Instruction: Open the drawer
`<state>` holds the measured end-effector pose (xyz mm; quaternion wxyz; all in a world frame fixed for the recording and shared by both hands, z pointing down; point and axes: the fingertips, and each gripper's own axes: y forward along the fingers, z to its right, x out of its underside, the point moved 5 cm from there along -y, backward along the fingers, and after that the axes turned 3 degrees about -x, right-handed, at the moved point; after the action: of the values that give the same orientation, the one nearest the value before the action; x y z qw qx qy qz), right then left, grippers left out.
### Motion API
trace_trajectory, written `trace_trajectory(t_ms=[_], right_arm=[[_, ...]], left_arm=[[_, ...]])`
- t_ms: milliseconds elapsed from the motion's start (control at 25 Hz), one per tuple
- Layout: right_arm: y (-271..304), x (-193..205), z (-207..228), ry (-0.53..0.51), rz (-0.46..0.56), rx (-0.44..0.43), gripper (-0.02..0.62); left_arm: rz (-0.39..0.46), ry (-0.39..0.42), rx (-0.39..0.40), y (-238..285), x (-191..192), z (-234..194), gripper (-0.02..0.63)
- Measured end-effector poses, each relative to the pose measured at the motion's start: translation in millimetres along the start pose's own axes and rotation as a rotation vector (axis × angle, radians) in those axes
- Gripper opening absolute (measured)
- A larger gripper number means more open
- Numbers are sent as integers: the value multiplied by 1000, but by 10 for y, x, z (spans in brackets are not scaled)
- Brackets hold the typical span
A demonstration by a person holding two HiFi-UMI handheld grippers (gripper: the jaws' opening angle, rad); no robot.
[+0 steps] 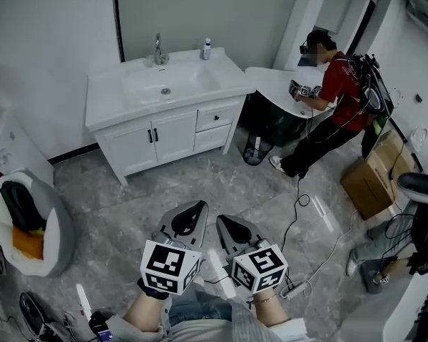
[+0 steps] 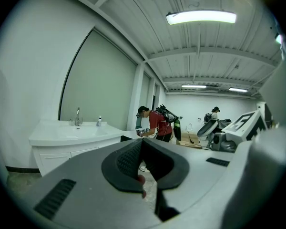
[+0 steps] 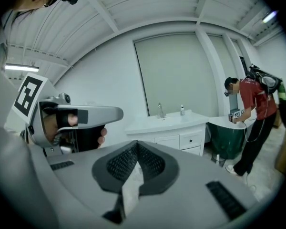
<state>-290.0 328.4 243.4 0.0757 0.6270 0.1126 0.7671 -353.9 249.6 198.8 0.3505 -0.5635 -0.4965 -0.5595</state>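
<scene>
Both claws sit lowest in the head view, close to the person's body. Left claw (image 1: pixel 194 206) and right claw (image 1: pixel 224 224) point over the floor toward the white cabinet (image 1: pixel 172 137) and are well apart from it. Under the counter (image 1: pixel 107 105), at the cabinet's right end, is the drawer (image 1: pixel 227 114), shut, with a small dark knob (image 1: pixel 215 117). A second drawer (image 1: pixel 212 138) lies just below it. I judge the front to be stiff and light and to run on slides, so a level pull should be enough. The knob is the place to take hold, but it looks small and smooth, so the pads may slip off it.

Left gripper view: the left claw (image 2: pixel 142 142) has its pads pressed together at the tips and carries nothing. Only the cabinet's left part shows, and I cannot make out the drawer there.

Right gripper view: the right claw (image 3: pixel 136 144) is also pressed together and empty. The drawer (image 3: pixel 191 140) shows beyond it, well apart, with the knob in the middle of the front.

No brand or writing can be read. The marker cubes (image 1: pixel 170 266) bear only black-and-white square patterns, and the bottle (image 1: pixel 206 48) on the counter is too small to tell.
</scene>
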Motion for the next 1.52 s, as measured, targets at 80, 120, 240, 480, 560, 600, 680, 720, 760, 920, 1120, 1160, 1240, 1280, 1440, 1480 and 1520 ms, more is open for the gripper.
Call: trace_trajectory(t_ms=[80, 120, 240, 480, 560, 600, 680, 720, 760, 920, 1120, 1160, 1240, 1280, 1440, 1480, 1520], right_arm=[[35, -11, 37, -5, -7, -1, 9], [59, -21, 58, -5, -10, 0, 9], [150, -38, 135, 9, -9, 8, 10], [435, -133, 393, 20, -10, 26, 10], [573, -169, 510, 32, -13, 31, 11], [646, -186, 574, 38, -16, 32, 10], [796, -227, 711, 51, -21, 35, 10], [868, -249, 783, 57, -23, 38, 11], [938, -270, 859, 64, -25, 43, 9], [1224, -398, 1174, 80, -19, 64, 11], [1552, -548, 1443, 86, -21, 85, 11], [1623, -573, 1478, 82, -24, 88, 10], [1759, -607, 1543, 82, -28, 95, 11], [1825, -621, 1573, 81, -30, 99, 11], [2026, -655, 1637, 79, -33, 121, 11], [2056, -658, 1647, 83, -34, 126, 11], [2081, -659, 1660, 86, -36, 131, 11]], left_arm=[[-3, 1, 4, 59, -2, -20, 17], [-4, 2, 5, 90, -10, -35, 17], [-4, 2, 9, 185, -26, -90, 17], [0, -3, 26, 558, -80, -259, 17], [-8, -5, 35, 736, -98, -354, 17], [-15, -5, 37, 830, -107, -404, 17], [-27, -1, 38, 1021, -132, -507, 17], [-33, 1, 39, 1117, -141, -557, 17], [-40, 3, 41, 1214, -143, -608, 17], [-50, 1, 49, 1606, -209, -832, 17], [-59, 14, 65, 1982, -308, -1094, 17], [-60, 12, 69, 2046, -316, -1151, 17], [-61, 6, 73, 2161, -320, -1264, 17], [-61, 6, 75, 2215, -328, -1320, 17], [-67, -3, 86, 2361, -335, -1525, 17], [-68, -9, 86, 2387, -333, -1568, 17], [-69, -14, 87, 2414, -333, -1603, 17]])
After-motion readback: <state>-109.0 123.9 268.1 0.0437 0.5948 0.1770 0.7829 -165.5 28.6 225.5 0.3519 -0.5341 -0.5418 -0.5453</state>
